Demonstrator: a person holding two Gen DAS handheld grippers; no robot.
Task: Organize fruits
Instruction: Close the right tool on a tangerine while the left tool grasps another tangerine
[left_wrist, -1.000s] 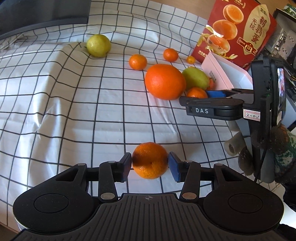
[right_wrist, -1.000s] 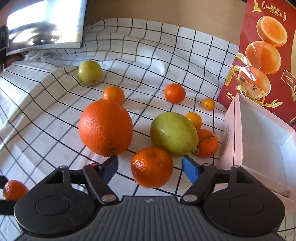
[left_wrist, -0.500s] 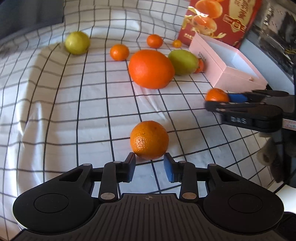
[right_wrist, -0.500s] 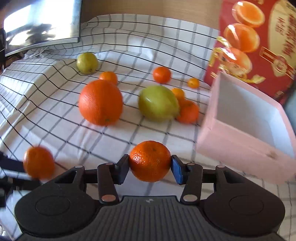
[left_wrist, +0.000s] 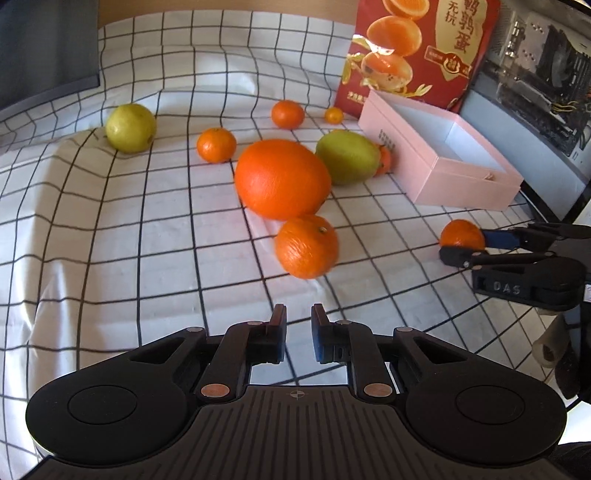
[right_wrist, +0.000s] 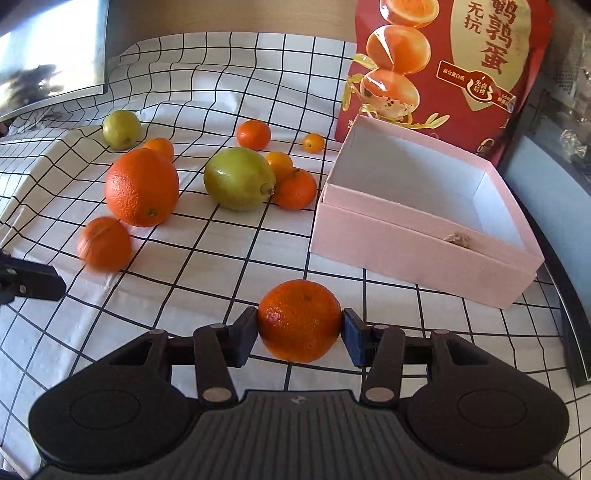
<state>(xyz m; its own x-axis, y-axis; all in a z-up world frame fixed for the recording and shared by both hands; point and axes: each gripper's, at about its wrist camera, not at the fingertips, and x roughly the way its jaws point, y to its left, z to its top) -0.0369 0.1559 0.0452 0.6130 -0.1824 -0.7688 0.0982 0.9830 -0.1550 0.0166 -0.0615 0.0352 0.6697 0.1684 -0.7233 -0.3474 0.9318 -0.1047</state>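
My right gripper (right_wrist: 300, 328) is shut on a tangerine (right_wrist: 299, 319) and holds it just in front of the open pink box (right_wrist: 424, 254). In the left wrist view that held tangerine (left_wrist: 461, 234) shows at the right edge, in the right gripper (left_wrist: 463, 245). My left gripper (left_wrist: 298, 325) is shut with nothing between its pads. A loose tangerine (left_wrist: 306, 245), blurred, lies on the checked cloth just beyond the left gripper's tips, touching or nearly touching the big orange (left_wrist: 282, 179). The right wrist view shows the same loose tangerine (right_wrist: 105, 243) at the left.
A green lemon (right_wrist: 238, 179), a yellow-green fruit (right_wrist: 121, 129) and several small tangerines lie scattered behind the big orange (right_wrist: 142, 186). A red bag (right_wrist: 443, 66) stands behind the box. A dark monitor fills the far left and a computer case (left_wrist: 535, 74) the right.
The left jaws closed and the tangerine slipped out from between them, rolling ahead toward the big orange. The right gripper closed on its tangerine and carried it to the front of the pink box.
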